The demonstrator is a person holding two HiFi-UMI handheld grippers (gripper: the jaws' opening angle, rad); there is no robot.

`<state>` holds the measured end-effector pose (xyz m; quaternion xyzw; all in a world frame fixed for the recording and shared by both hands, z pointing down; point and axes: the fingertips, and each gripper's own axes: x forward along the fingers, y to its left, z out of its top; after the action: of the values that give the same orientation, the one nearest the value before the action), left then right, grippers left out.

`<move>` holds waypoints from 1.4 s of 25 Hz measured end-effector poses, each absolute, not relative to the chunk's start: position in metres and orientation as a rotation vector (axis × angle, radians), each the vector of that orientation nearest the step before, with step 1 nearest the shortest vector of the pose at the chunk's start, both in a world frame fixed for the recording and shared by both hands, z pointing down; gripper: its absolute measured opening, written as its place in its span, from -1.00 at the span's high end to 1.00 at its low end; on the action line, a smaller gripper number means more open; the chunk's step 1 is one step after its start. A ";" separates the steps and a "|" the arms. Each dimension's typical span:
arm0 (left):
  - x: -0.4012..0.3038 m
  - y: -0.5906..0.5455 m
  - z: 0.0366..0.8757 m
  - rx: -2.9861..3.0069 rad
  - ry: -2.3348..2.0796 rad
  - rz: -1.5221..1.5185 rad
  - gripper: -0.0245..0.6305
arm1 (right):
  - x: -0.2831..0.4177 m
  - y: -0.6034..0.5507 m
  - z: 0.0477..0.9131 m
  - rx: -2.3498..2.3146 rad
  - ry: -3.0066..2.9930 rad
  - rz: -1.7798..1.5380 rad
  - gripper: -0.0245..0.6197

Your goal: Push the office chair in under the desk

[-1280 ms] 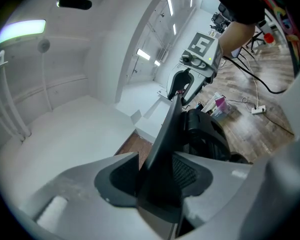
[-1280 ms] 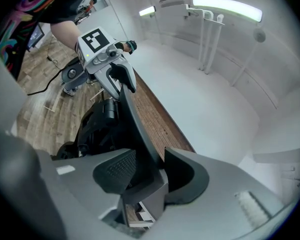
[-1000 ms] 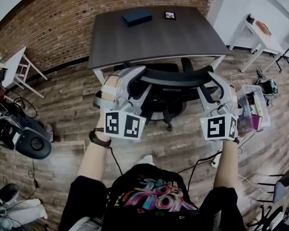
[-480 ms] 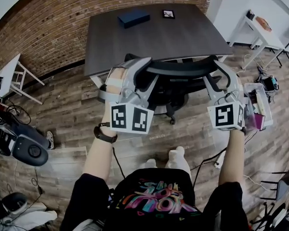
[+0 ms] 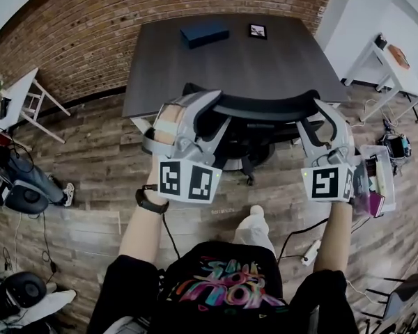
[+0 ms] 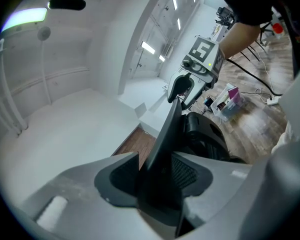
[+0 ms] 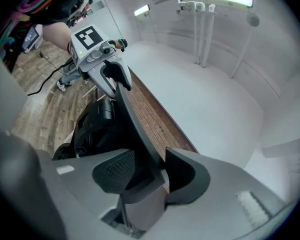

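The black office chair [image 5: 254, 139] stands at the near edge of the dark grey desk [image 5: 230, 58], its seat partly under the desktop. Its curved backrest top [image 5: 265, 108] spans between my two grippers. My left gripper [image 5: 207, 104] is shut on the left end of the backrest, whose thin edge [image 6: 162, 134] runs between its pads. At the backrest's right end my right gripper [image 5: 315, 111] is shut on the edge [image 7: 137, 129] in the same way. Each gripper view shows the other gripper at the far end of the backrest.
A dark blue box [image 5: 204, 35] and a small framed card [image 5: 257, 30] lie on the desk's far side. A brick wall [image 5: 90, 19] runs behind it. A white side table [image 5: 17, 96] and dark equipment [image 5: 24, 186] stand left; a clear bin [image 5: 376, 179] and cables lie right.
Both grippers and the chair have moved toward the desk together. The seat sits further under the desk's edge than before. Both grips are unchanged.
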<state>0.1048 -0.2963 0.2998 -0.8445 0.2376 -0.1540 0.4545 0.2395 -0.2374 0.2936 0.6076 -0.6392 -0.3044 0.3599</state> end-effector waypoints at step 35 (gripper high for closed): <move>0.190 -0.398 0.299 -1.981 0.979 -0.611 0.33 | 0.330 -0.344 0.291 1.391 -1.975 -0.953 0.35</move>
<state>0.1895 -0.3979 0.2989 -0.7874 0.3892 -0.2427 0.4119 0.3301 -0.3442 0.2908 0.5158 -0.7326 -0.3535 0.2689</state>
